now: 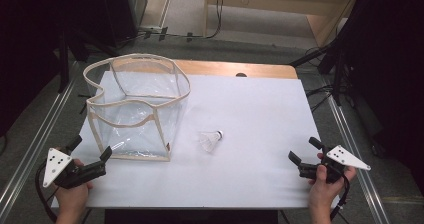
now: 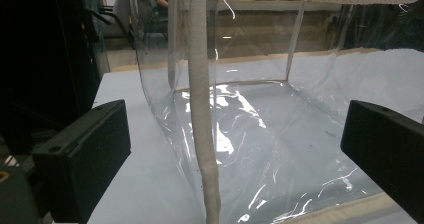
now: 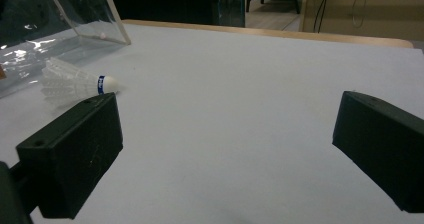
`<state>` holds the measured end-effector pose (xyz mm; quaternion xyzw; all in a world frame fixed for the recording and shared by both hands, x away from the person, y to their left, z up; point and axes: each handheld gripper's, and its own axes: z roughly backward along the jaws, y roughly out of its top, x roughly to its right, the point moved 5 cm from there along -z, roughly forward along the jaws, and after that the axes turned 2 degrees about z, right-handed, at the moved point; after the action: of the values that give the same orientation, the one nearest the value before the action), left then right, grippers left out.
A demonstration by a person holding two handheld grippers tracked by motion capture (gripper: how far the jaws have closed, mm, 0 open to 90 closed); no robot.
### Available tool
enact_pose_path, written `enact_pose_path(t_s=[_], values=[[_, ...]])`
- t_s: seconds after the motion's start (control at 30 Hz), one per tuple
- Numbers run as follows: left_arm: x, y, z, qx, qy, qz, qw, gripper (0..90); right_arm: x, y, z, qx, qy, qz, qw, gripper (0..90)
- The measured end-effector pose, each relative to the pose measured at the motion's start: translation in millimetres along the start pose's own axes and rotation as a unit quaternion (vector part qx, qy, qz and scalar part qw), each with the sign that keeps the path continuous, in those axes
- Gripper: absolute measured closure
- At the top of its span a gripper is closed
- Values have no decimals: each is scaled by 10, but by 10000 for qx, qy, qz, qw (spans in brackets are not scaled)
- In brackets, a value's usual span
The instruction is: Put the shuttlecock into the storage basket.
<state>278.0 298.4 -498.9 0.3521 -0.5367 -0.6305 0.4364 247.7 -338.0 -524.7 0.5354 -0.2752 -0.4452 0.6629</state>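
Observation:
A white shuttlecock (image 1: pixel 210 140) lies on its side on the white table sheet (image 1: pixel 250 109), just right of a clear plastic bag (image 1: pixel 136 106) with cream fabric trim that stands open at the left. In the right gripper view the shuttlecock (image 3: pixel 75 82) lies ahead on the left, beside the bag's corner (image 3: pixel 60 19). My right gripper (image 1: pixel 303 152) is open near the front right, nothing between its jaws. My left gripper (image 1: pixel 91 148) is open at the front left, right against the bag's near corner; the bag's trim seam (image 2: pixel 202 109) stands between its jaws.
The wooden table edge (image 1: pixel 235 69) shows behind the sheet. Dark stands and cables flank the table at both sides. Bare sheet stretches between the shuttlecock and my right gripper.

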Motion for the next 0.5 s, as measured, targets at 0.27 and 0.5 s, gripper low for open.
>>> enact_pose_path(t_s=[0.27, 0.5], values=[[16, -12, 8, -21, 61, -89, 9999, 3, -129, 198, 60, 120, 177, -12, 9998, 0], [3, -12, 20, 7, 58, -6, 10000, 3, -304, 345, 30, -69, 412, 266, 9988, 0]])
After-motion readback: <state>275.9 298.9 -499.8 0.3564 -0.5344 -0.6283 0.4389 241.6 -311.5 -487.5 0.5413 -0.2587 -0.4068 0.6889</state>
